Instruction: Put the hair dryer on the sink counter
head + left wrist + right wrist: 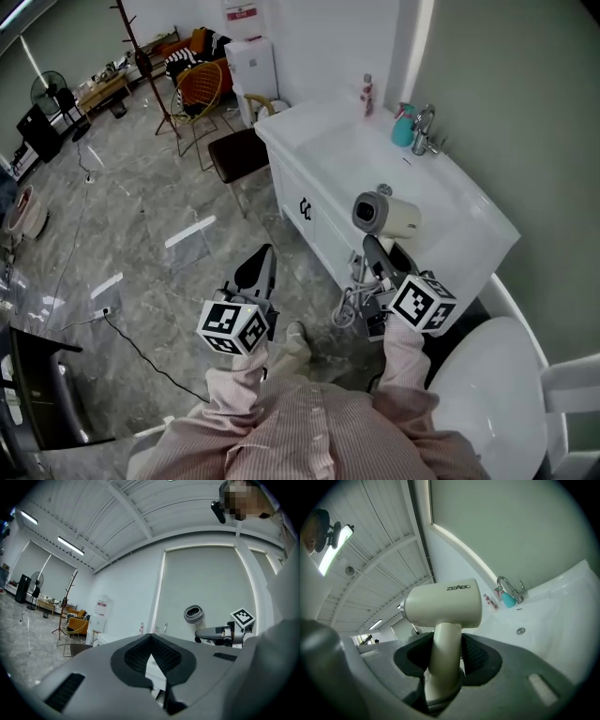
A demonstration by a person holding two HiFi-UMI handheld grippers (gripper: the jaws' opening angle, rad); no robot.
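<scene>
Right up close, two striped sleeves [309,422] reach out, each ending in a gripper with a marker cube. Nearest is the left gripper [255,270], held low over the marble floor [141,234], well short of the cabinet. Its jaws are closed tip to tip, and its own view shows nothing between them.

Just beside it, on the other side, the right gripper [375,255] has its jaws clamped around the handle of the hair dryer [386,216]. In the right gripper view the cream handle fills the gap between the dark pads [474,654], so the jaws stand fairly wide apart but firmly on it. The hair dryer [443,604] is upright, handle down and barrel on top. It is held in the air over the front edge of the sink counter [473,239], not resting on it. A loop of grey cord [349,306] hangs below the gripper.

Beyond the dryer lies the white counter with its basin. At its back edge stand a chrome faucet [424,127] and, just beside it, a teal cup [403,126]. A small red-topped bottle [367,94] stands further along. A white toilet [487,384] sits to the person's right.

Further off stand a dark stool [239,155], an orange wire chair [200,86] and a coat stand [141,47].
</scene>
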